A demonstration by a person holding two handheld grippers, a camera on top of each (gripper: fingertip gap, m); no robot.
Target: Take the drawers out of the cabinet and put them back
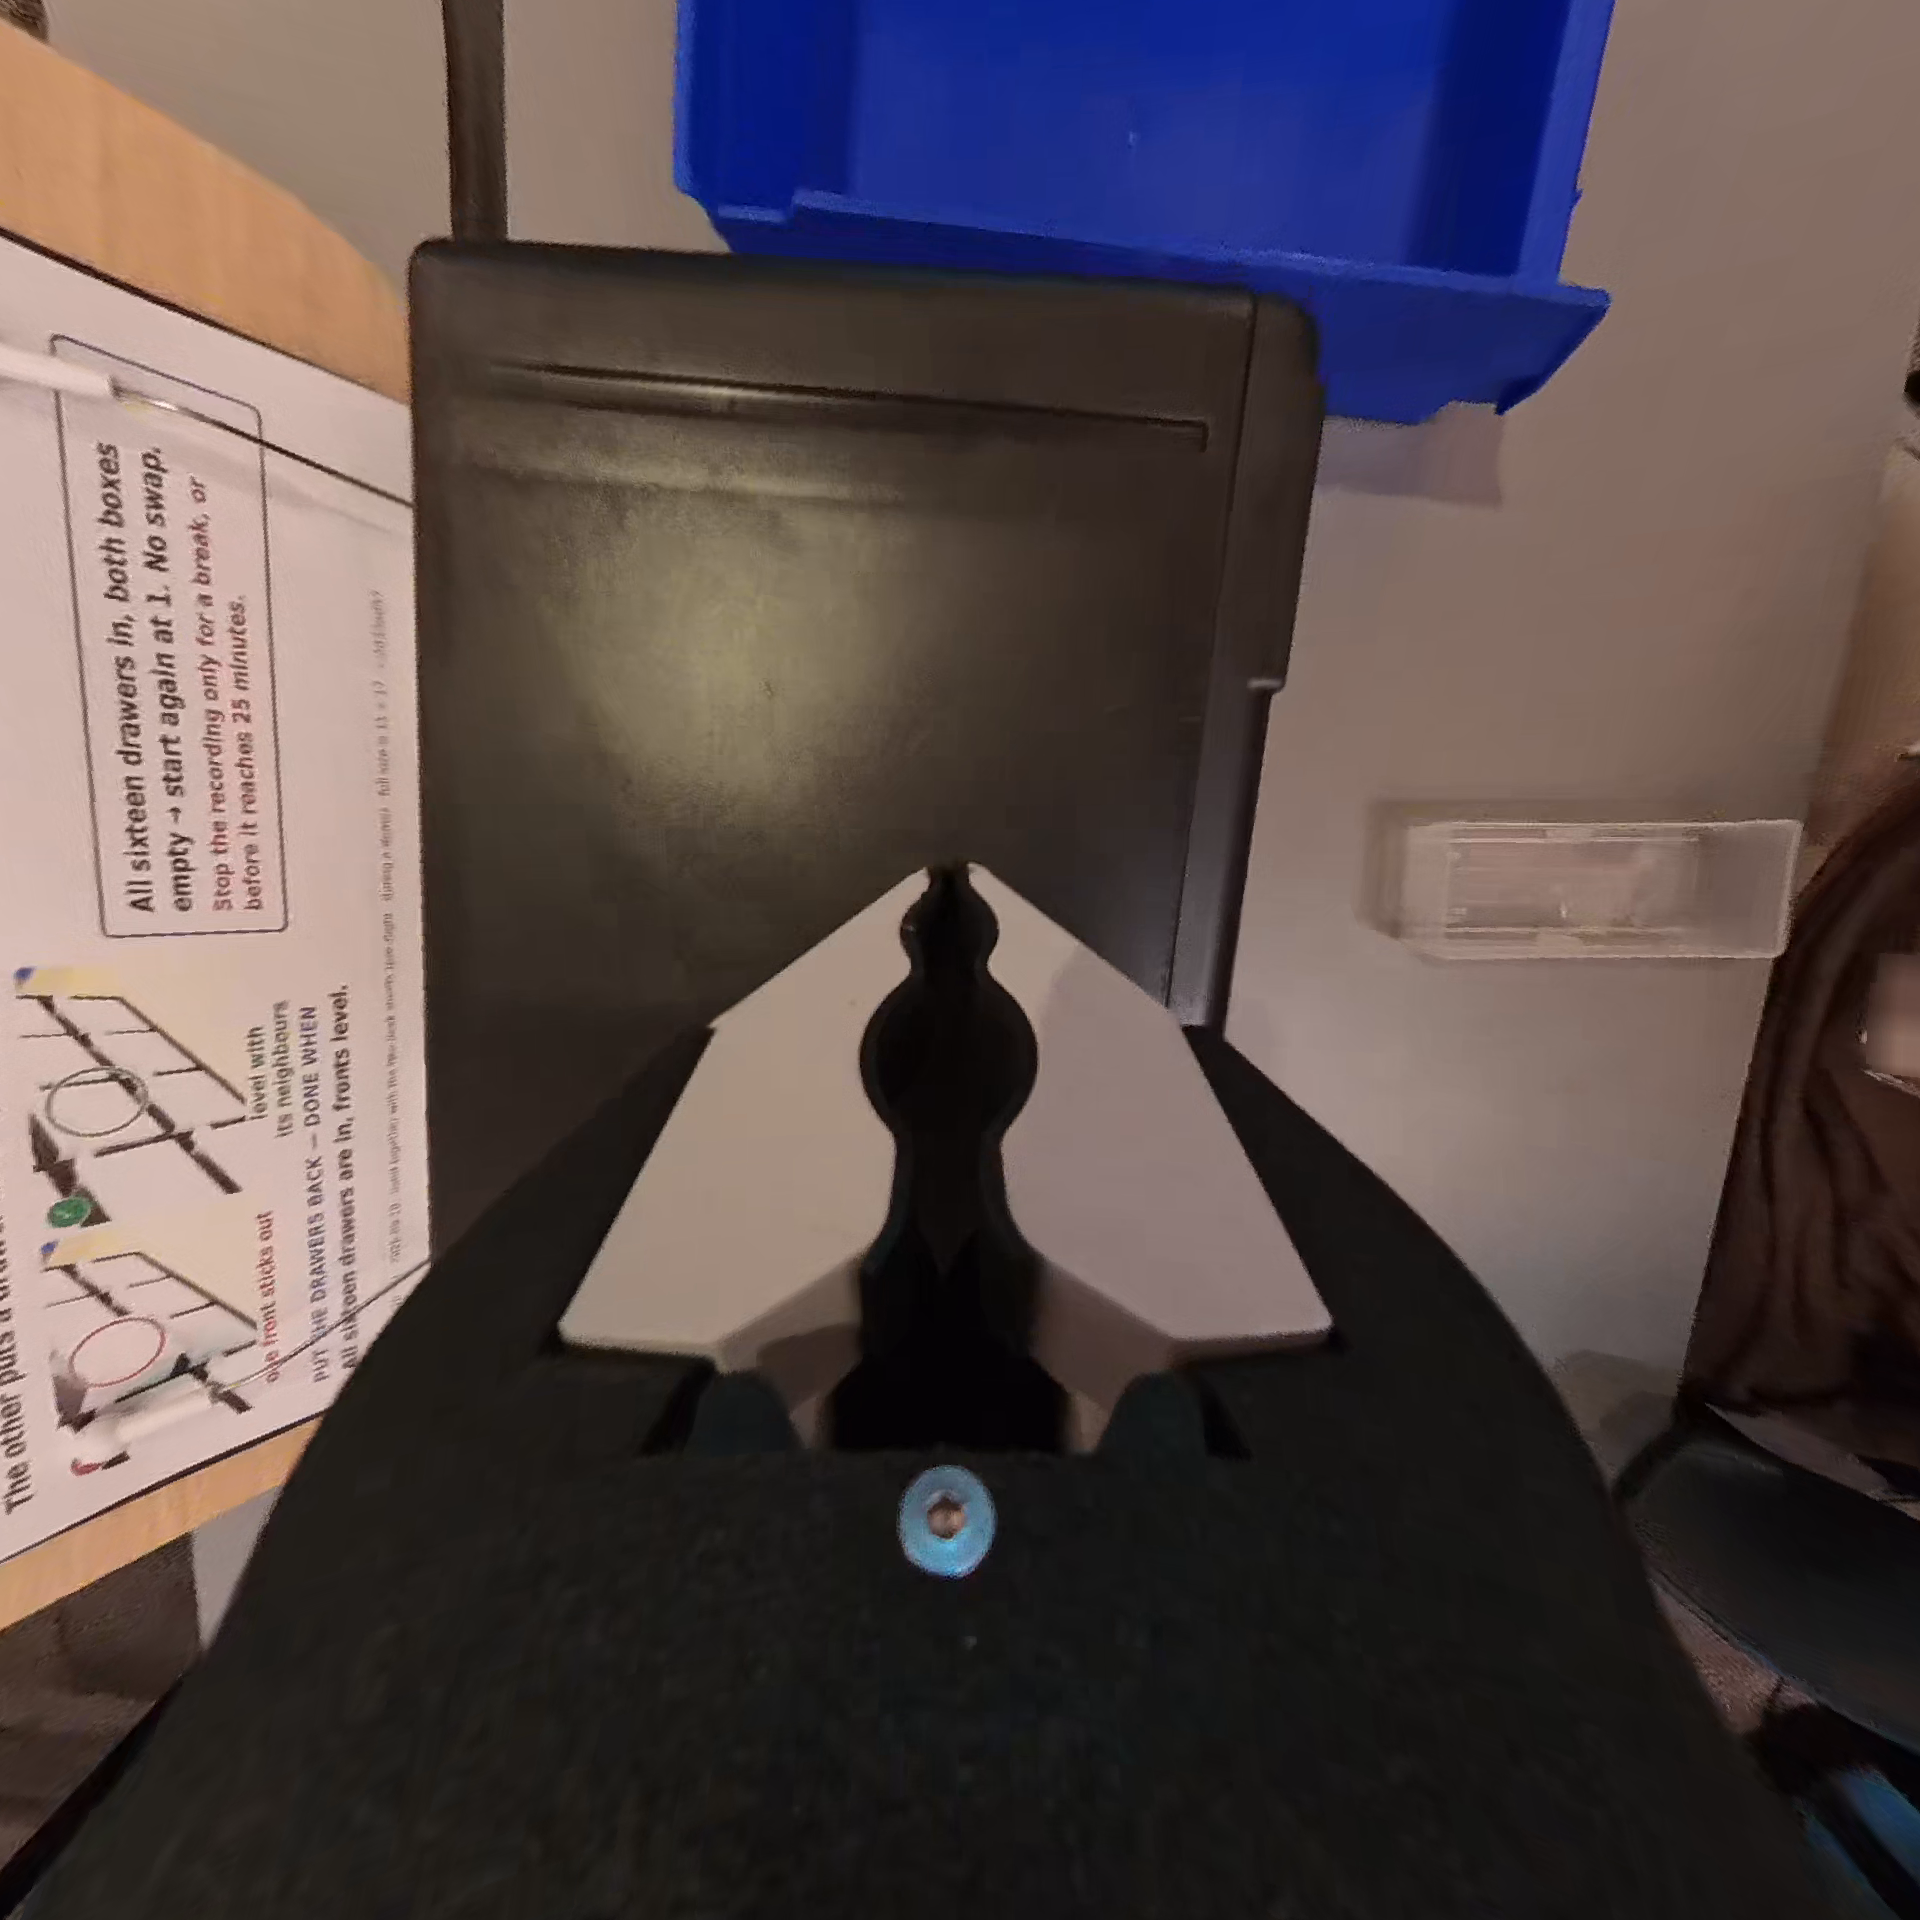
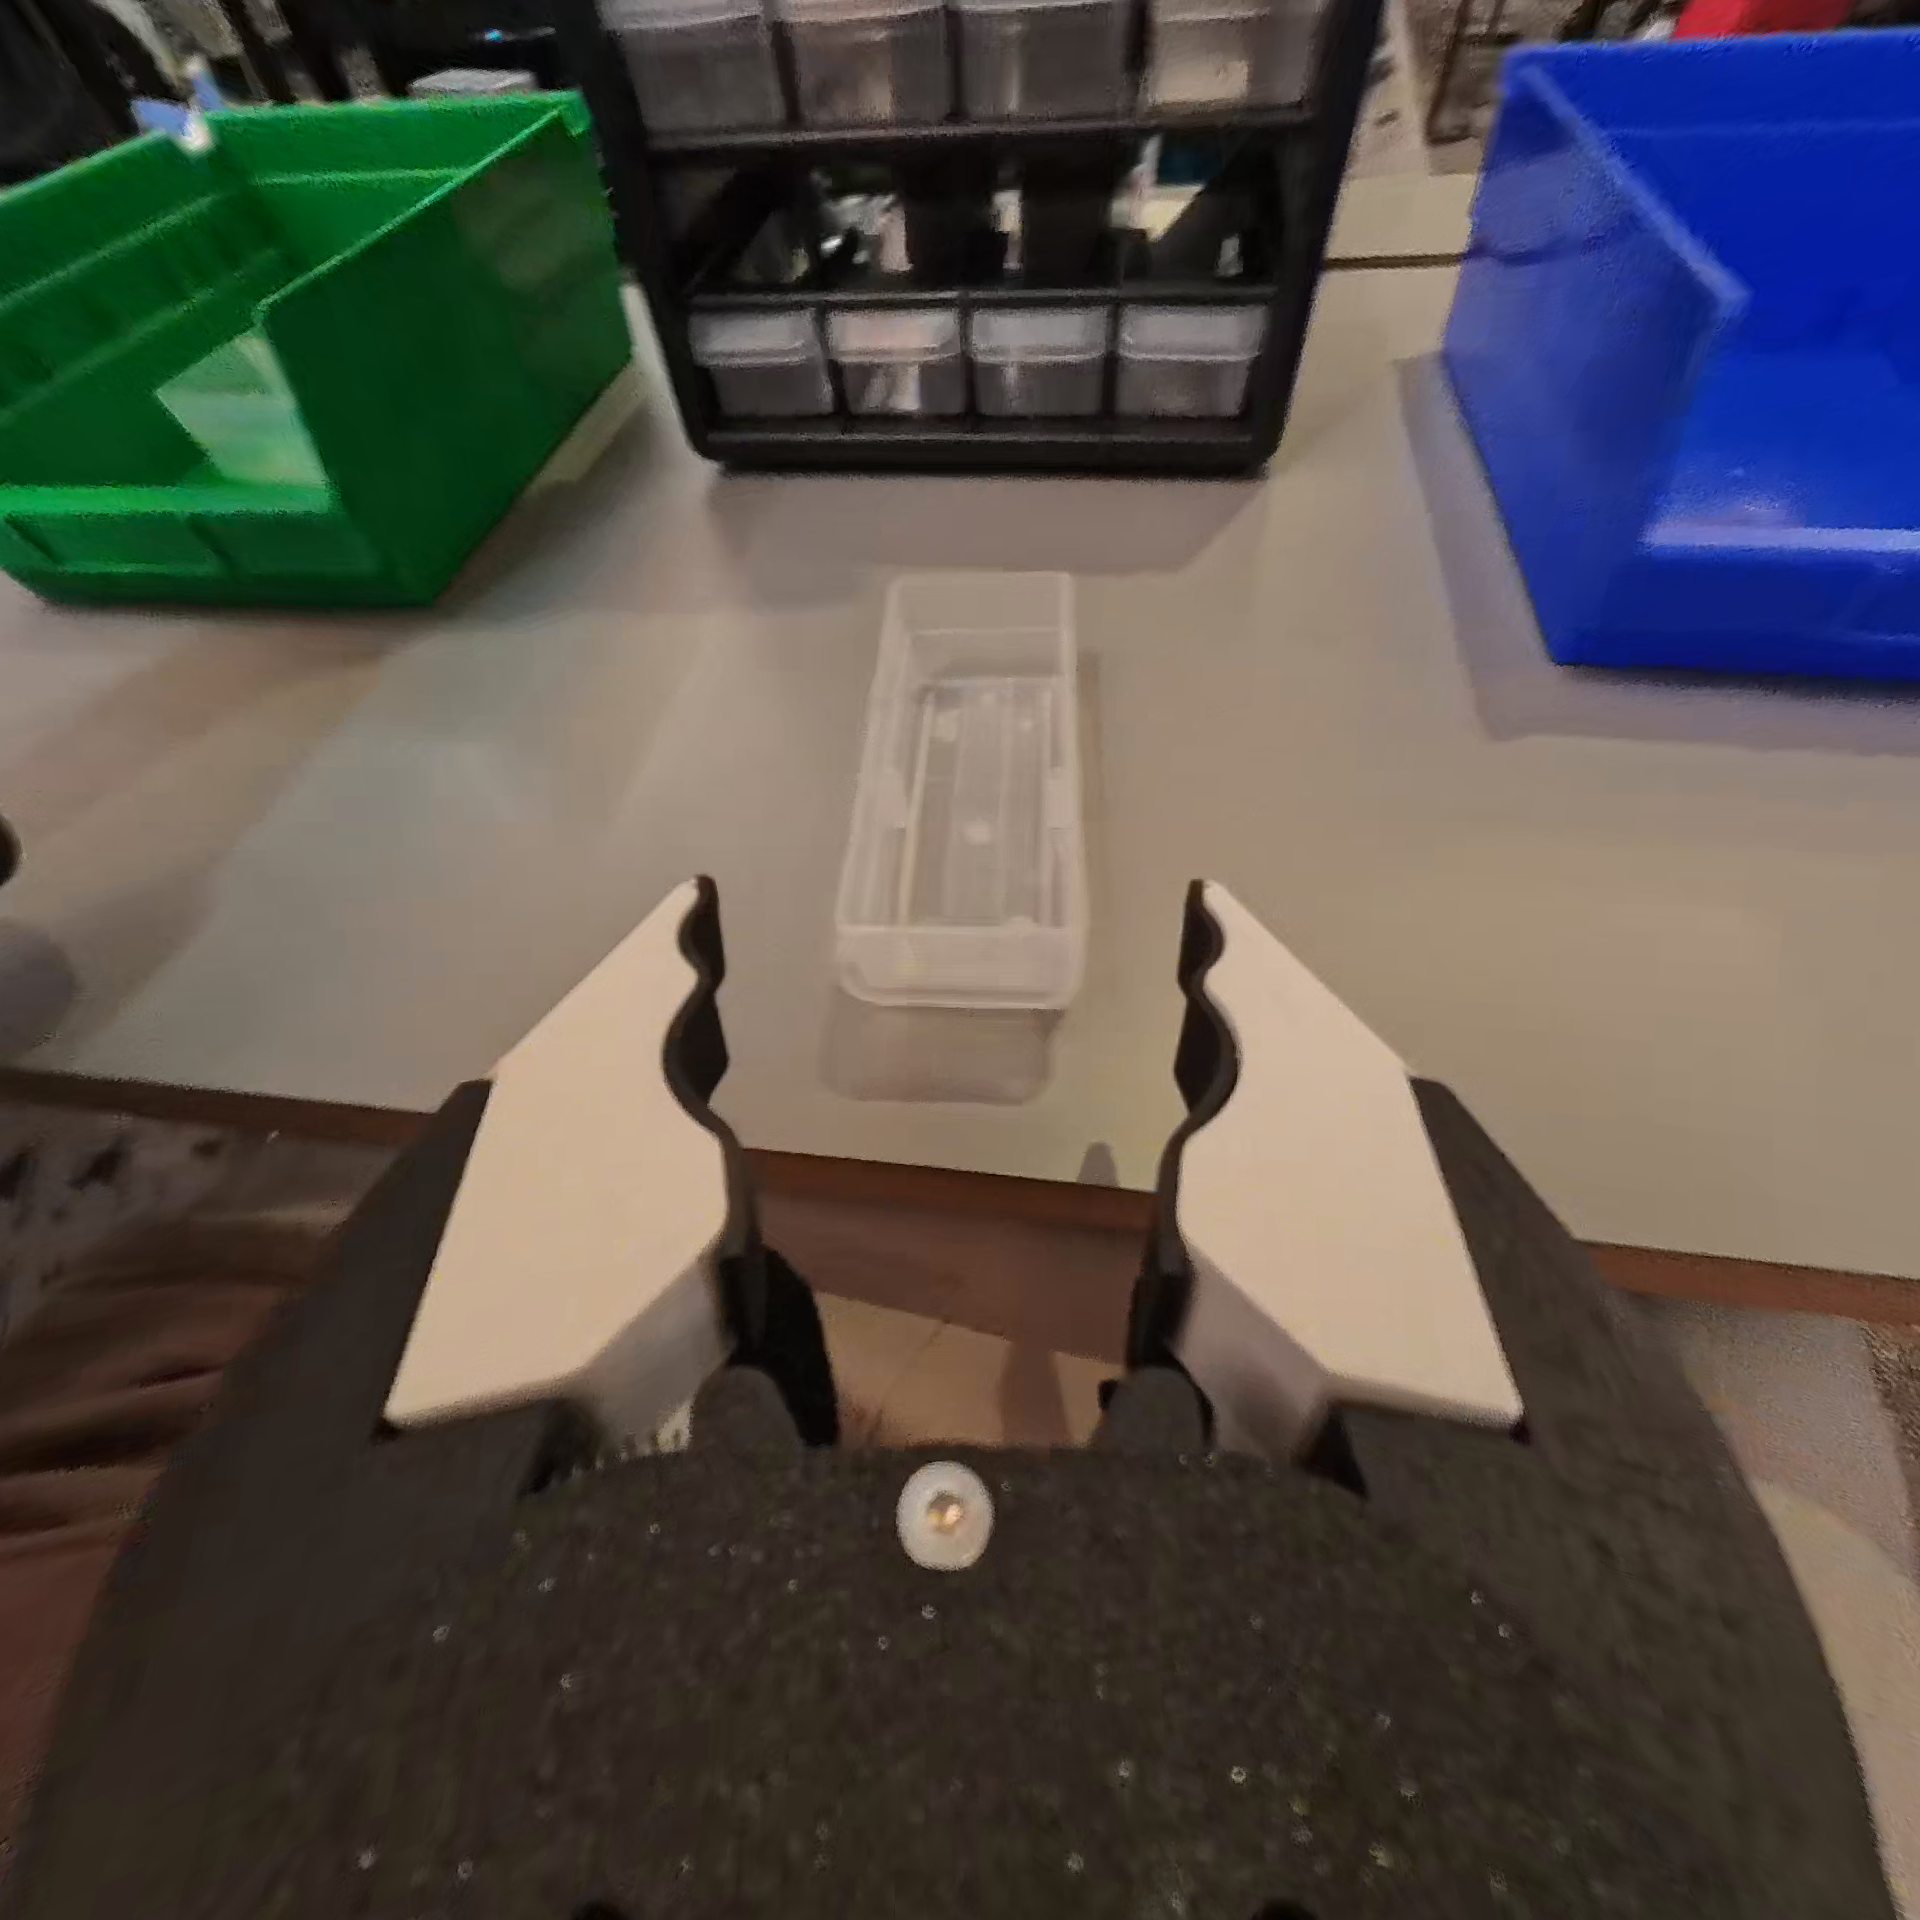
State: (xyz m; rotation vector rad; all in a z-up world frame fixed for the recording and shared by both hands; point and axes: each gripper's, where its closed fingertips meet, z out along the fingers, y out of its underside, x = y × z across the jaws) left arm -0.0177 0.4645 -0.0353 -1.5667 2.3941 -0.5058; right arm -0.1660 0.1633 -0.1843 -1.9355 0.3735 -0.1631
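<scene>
Flanking cabinet [image 2: 982, 239]: green bin [image 2: 312, 343], blue bin [image 2: 1704, 353]; drawer [image 2: 966, 790] loose; right jaws apart, left together.

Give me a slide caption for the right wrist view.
Open hand-held gripper faces a clear drawer on the table before the cabinet.

drawer [image 2: 961, 800] before cabinet [image 2: 977, 312], bins [image 2: 312, 343] flanking

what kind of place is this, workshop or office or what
Probably a workshop or lab bench set up for a sorting exercise: a grey table holds a black small-parts cabinet with clear drawers, flanked by a green bin and a blue bin.
</scene>
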